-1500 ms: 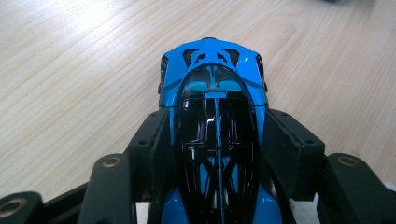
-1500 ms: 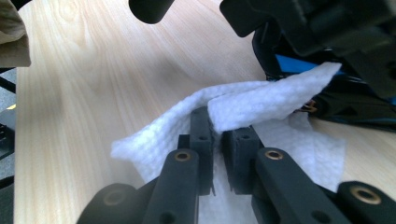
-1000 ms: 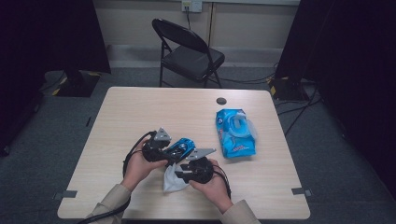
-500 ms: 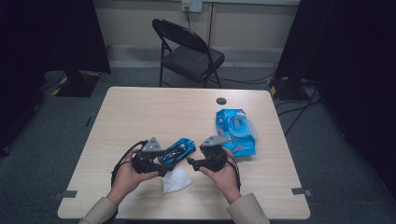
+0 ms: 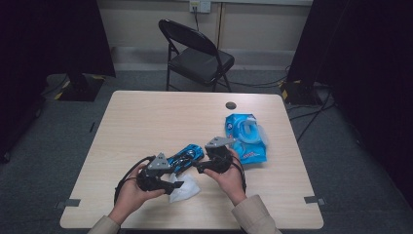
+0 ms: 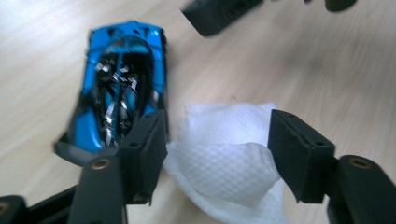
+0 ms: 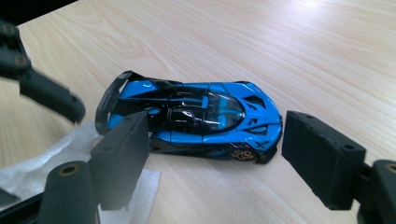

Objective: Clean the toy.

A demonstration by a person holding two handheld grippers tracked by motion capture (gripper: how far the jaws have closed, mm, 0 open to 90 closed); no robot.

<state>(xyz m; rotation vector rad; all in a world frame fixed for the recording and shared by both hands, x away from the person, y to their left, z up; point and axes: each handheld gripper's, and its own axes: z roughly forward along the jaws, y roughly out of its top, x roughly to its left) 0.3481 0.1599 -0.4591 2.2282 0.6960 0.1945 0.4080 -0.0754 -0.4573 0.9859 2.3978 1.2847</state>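
A blue and black toy car (image 5: 186,157) (image 6: 120,98) (image 7: 196,119) rests on the wooden table (image 5: 160,122). A crumpled white wipe (image 5: 184,189) (image 6: 229,158) lies just in front of it. My left gripper (image 5: 179,184) (image 6: 217,156) is open, its jaws straddling the wipe, beside the car's rear. My right gripper (image 5: 197,168) (image 7: 215,163) is open too, jaws set either side of the car's length, just short of it. In the right gripper view the wipe (image 7: 28,179) shows at lower left under the other gripper's jaw.
A blue pack of wipes (image 5: 246,137) lies to the right of the right hand. A small dark disc (image 5: 231,105) sits near the far edge. A folding chair (image 5: 195,53) stands beyond the table. Bare tabletop stretches to the left and back.
The hands have drawn apart and back from the car. The left gripper moved down-left over the wipe; the right gripper swung around to the car's right side. The car now lies uncovered.
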